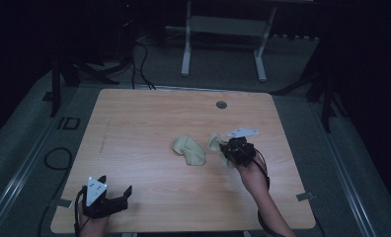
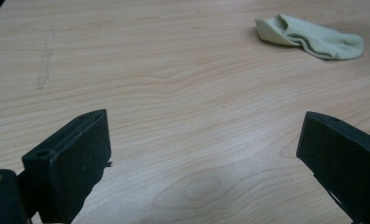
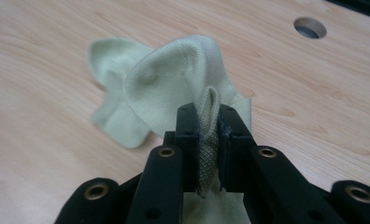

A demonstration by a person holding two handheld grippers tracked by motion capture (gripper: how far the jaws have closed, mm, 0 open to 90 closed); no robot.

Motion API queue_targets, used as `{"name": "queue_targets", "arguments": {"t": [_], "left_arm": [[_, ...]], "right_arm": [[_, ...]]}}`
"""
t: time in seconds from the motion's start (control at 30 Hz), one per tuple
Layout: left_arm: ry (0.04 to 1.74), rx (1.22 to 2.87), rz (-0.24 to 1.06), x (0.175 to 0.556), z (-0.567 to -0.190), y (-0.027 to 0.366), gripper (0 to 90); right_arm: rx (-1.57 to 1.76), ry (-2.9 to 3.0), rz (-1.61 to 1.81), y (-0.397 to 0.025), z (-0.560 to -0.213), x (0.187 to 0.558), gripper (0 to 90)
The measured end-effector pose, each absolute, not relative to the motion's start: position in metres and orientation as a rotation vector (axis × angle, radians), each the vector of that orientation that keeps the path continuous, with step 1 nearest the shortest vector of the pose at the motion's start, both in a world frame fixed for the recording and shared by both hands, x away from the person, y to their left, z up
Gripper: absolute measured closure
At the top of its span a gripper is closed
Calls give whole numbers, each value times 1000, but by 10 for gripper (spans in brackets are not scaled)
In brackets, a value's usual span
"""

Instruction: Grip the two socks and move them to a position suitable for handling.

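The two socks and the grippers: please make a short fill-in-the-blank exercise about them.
1. The right gripper has its jaws ____ on a pale green sock.
2. The left gripper has its jaws ____, with nothing between them.
3. The other sock lies on the ____.
4. The round hole is near the table's ____ edge.

Missing words: shut; open; table; far
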State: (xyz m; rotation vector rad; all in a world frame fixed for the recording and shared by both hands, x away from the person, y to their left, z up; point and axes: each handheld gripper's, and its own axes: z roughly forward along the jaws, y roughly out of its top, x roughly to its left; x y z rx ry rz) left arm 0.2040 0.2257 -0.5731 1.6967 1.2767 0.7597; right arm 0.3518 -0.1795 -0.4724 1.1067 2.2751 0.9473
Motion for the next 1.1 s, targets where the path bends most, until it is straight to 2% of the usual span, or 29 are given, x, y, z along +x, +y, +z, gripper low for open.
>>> {"name": "queue_targets", "arguments": {"t": [0.2, 0.43, 0.7, 1.1], "left_arm": [[1276, 1688, 753, 204, -572, 226, 29], [1264, 1693, 746, 204, -572, 224, 29], [1251, 1704, 739, 204, -573, 220, 28], [1235, 1715, 723, 203, -573, 217, 28]], "right_arm": [[1057, 2288, 1018, -184, -459, 320, 805], [971, 2340, 995, -178, -466, 292, 804], [906, 2440, 988, -168, -489, 262, 804], [904, 2543, 918, -152, -538, 247, 802]]}}
